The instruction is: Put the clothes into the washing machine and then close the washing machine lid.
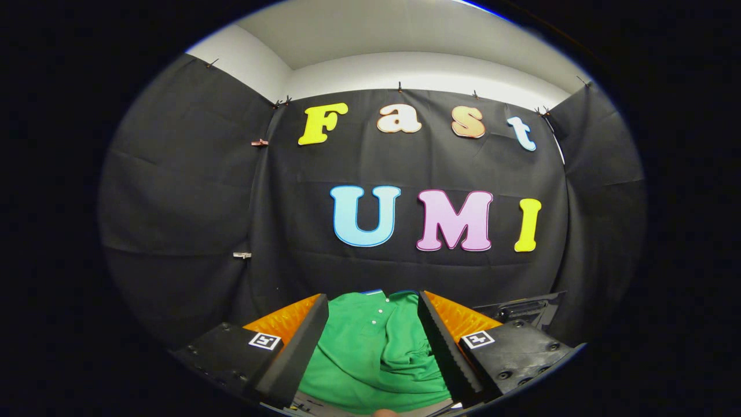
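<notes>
Currently at the pick-up stage, as I judge it. Left finger (301, 341) and right finger (443, 341) of the gripper (373, 301) stand spread, with the green shirt (373, 353) lying between them, unpinched. Advice: lower onto a thick fold, close firmly, then lift.
</notes>
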`<state>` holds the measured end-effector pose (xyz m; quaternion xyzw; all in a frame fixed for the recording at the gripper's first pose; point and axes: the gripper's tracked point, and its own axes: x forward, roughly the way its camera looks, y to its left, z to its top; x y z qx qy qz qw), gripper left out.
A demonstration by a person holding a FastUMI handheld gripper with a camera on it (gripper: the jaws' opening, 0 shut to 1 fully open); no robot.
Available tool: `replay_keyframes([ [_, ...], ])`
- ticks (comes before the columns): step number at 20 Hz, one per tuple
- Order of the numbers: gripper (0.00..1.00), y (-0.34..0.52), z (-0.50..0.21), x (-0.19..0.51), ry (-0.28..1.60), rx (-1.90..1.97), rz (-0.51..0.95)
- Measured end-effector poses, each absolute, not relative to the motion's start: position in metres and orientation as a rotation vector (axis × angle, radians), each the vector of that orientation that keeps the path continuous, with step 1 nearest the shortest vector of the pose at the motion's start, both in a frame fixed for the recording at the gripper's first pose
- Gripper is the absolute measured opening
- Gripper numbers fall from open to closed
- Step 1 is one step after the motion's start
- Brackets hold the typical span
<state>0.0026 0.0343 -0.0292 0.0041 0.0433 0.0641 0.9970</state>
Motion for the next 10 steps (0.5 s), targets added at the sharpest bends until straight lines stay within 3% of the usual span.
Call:
replay_keyframes([
  [10, 0.97, 0.052, -0.085, 0.031, 0.306, -0.064, 0.186],
])
